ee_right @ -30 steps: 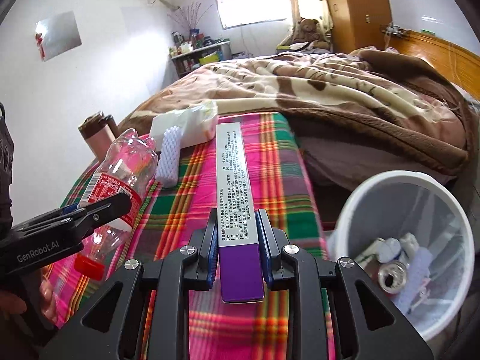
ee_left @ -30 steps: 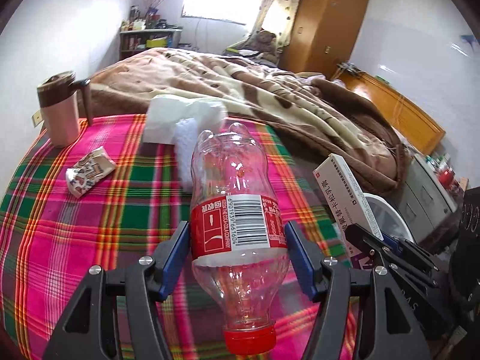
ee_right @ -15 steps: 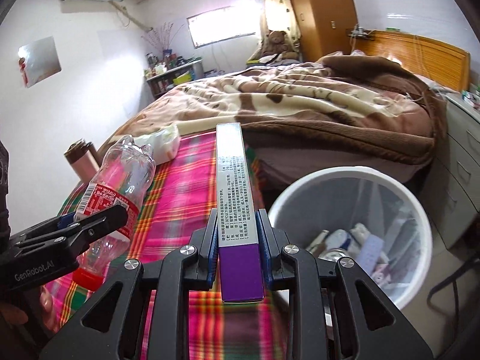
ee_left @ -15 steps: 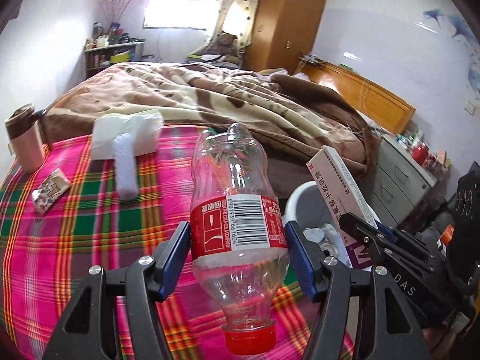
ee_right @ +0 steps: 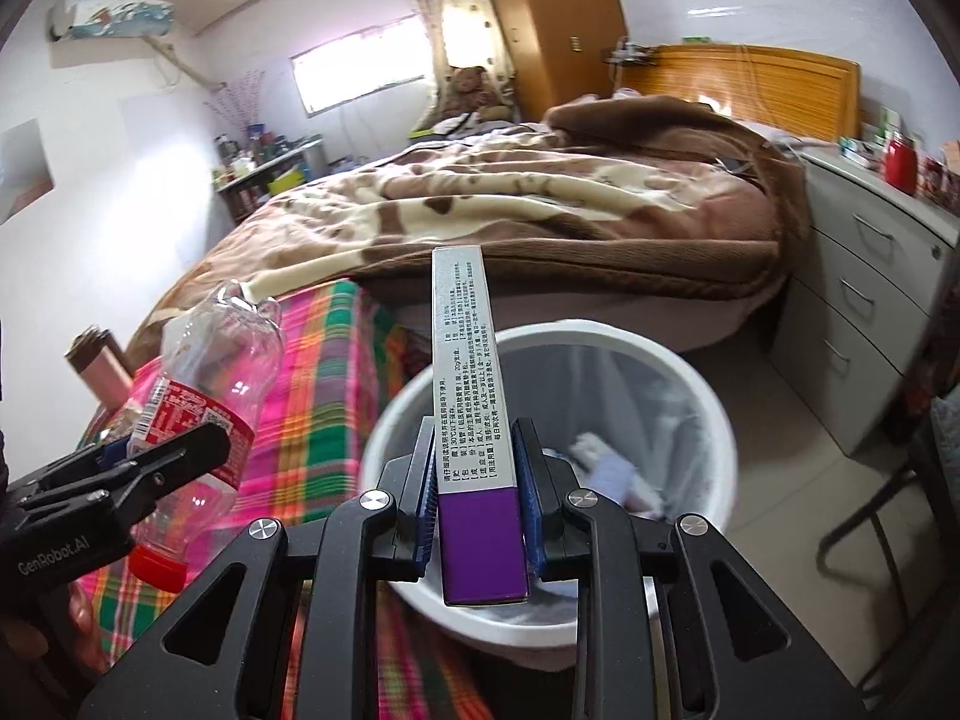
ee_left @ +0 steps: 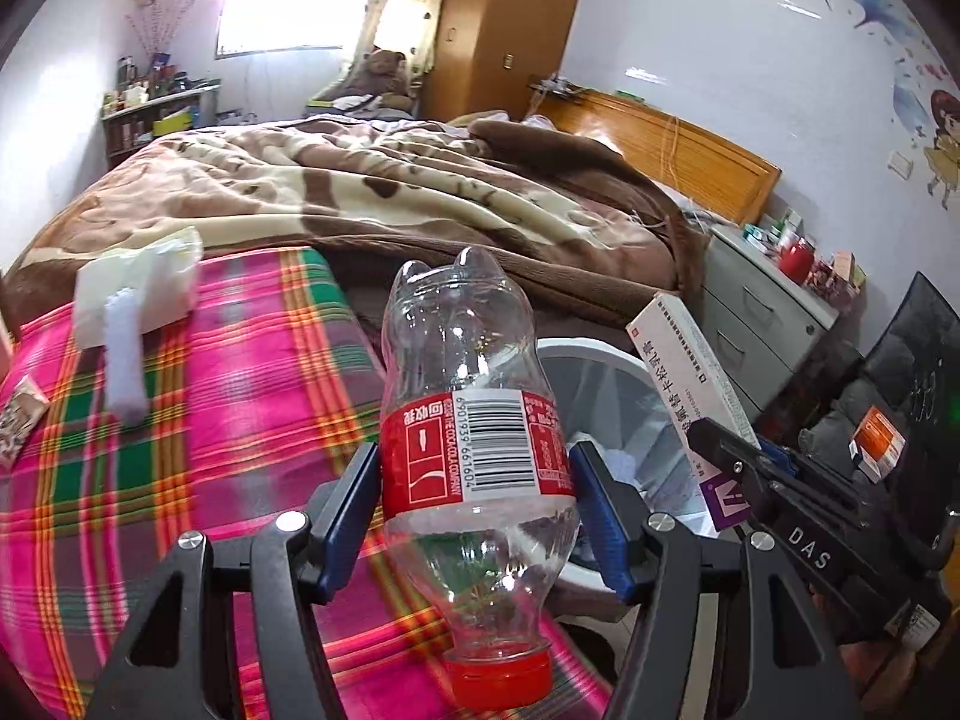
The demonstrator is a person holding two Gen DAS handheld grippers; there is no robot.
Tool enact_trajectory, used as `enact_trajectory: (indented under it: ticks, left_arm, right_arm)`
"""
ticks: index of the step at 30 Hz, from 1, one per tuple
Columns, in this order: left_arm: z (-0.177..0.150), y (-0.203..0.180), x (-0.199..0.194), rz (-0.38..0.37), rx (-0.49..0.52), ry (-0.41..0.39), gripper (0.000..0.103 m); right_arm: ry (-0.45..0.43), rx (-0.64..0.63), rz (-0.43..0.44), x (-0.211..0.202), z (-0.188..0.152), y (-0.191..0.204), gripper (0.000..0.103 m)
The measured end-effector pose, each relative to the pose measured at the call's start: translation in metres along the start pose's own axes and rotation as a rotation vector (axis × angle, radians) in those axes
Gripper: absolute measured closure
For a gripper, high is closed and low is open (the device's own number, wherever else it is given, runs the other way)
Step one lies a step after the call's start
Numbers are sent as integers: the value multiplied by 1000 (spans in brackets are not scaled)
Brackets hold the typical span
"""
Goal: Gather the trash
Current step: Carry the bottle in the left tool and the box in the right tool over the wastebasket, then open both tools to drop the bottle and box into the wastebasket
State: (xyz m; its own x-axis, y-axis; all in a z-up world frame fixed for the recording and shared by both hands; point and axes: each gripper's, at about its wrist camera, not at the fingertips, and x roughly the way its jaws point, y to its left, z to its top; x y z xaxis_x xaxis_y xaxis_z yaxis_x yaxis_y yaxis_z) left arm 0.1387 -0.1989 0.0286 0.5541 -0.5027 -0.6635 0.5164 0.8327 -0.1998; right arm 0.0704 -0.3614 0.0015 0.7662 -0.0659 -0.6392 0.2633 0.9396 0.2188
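My left gripper (ee_left: 474, 480) is shut on an empty clear plastic bottle (ee_left: 474, 396) with a red label and red cap, cap end toward me, at the right edge of the plaid table. The bottle also shows in the right wrist view (ee_right: 198, 408). My right gripper (ee_right: 477, 474) is shut on a long white and purple carton box (ee_right: 471, 372), held above the near rim of the white trash bin (ee_right: 714, 414). The box (ee_left: 684, 378) and the bin (ee_left: 606, 360) also show in the left wrist view. The bin holds several pieces of trash.
The table has a pink and green plaid cloth (ee_left: 210, 408) with a white tissue pack (ee_left: 144, 288), a white brush (ee_left: 123, 360) and a small wrapper (ee_left: 18, 426). A brown cup (ee_right: 99, 366) stands at its far side. A bed (ee_right: 540, 204) and grey drawers (ee_right: 870, 294) lie beyond the bin.
Both grippers have swung right from over the table toward the bin, still holding the bottle and the box. The box now hangs over the bin's near rim.
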Motion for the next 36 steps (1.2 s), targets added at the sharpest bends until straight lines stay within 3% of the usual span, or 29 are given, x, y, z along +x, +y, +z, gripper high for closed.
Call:
enact_trajectory:
  ticks: [10, 15, 29, 32, 36]
  left_arm:
    - [1, -36, 36, -35, 50, 66, 37]
    - [4, -49, 45, -10, 88, 67, 37]
    - [6, -57, 74, -7, 77, 118, 37]
    - [6, -57, 73, -11, 71, 116, 28]
    - [7, -55, 69, -11, 67, 110, 28]
  right_arm:
    - [42, 41, -66, 8, -5, -29, 79]
    - [54, 56, -83, 10, -5, -39, 79]
    - [104, 56, -107, 25, -7, -49, 78]
    - [110, 49, -130, 26, -7, -50, 77]
    - [101, 59, -128, 22, -7, -51, 56]
